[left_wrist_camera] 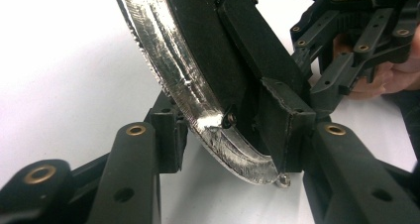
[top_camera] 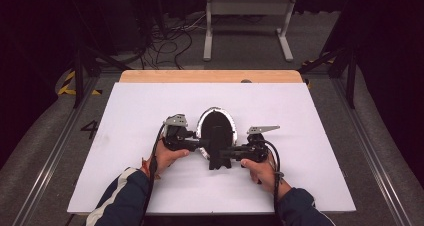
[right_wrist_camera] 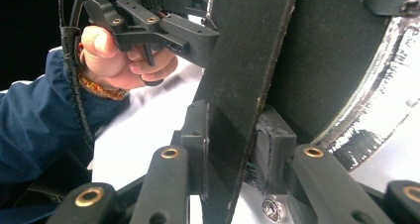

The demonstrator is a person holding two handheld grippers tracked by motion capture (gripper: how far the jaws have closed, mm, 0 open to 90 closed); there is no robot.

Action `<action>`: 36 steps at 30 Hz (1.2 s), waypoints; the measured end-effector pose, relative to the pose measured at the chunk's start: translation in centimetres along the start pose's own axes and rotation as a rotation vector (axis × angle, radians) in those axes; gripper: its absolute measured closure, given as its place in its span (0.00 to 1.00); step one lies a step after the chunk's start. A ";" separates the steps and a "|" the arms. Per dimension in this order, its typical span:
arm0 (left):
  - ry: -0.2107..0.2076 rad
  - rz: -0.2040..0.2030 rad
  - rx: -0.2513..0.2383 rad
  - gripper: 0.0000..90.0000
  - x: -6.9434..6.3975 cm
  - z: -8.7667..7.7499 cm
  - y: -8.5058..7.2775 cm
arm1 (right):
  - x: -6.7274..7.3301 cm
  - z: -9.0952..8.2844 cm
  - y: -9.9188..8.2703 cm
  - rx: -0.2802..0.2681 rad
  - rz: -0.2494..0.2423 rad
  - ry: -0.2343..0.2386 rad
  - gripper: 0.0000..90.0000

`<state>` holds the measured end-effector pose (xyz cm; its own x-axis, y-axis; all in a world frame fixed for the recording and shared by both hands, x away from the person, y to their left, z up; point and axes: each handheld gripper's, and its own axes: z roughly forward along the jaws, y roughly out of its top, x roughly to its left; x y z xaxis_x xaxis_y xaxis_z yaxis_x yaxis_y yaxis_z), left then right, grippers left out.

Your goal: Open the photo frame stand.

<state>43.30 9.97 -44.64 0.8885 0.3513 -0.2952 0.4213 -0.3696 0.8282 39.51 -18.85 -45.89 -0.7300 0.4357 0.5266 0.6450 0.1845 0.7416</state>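
Between black jaws, oval silver-rimmed mirror (top_camera: pixel 216 126)

The white table sheet (top_camera: pixel 150 116) is lit brightly and evenly from overhead, while the surrounding floor is left dim and the far corners nearly black. Only faint shadows are cast. Glare is seen on the silver rim (left_wrist_camera: pixel 173 70) in the left gripper view. The closest jaw parts are rendered soft and slightly blurred.
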 end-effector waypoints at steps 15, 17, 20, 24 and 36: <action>0.080 0.152 0.005 0.69 -1.7 -0.8 0.9 | 1.2 -0.5 0.3 -0.005 -0.043 0.004 0.81; 0.094 0.172 0.002 0.70 -2.0 -0.9 1.0 | 1.4 -0.6 0.4 -0.006 -0.053 0.004 0.81; 0.113 0.200 0.005 0.71 -2.3 -1.0 1.1 | 1.6 -0.7 0.5 -0.007 -0.061 0.005 0.81; 0.130 0.211 -0.013 0.73 -2.3 -1.2 1.1 | 1.9 -0.8 0.6 -0.012 -0.066 0.013 0.81; 0.205 0.263 -0.032 0.77 -2.7 -1.6 1.3 | 2.5 -0.8 0.8 -0.010 -0.091 0.018 0.81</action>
<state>41.14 9.86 -42.01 0.9097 0.4142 0.0296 0.1737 -0.4443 0.8789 37.99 -18.34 -43.64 -0.7897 0.4013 0.4640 0.5734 0.2138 0.7909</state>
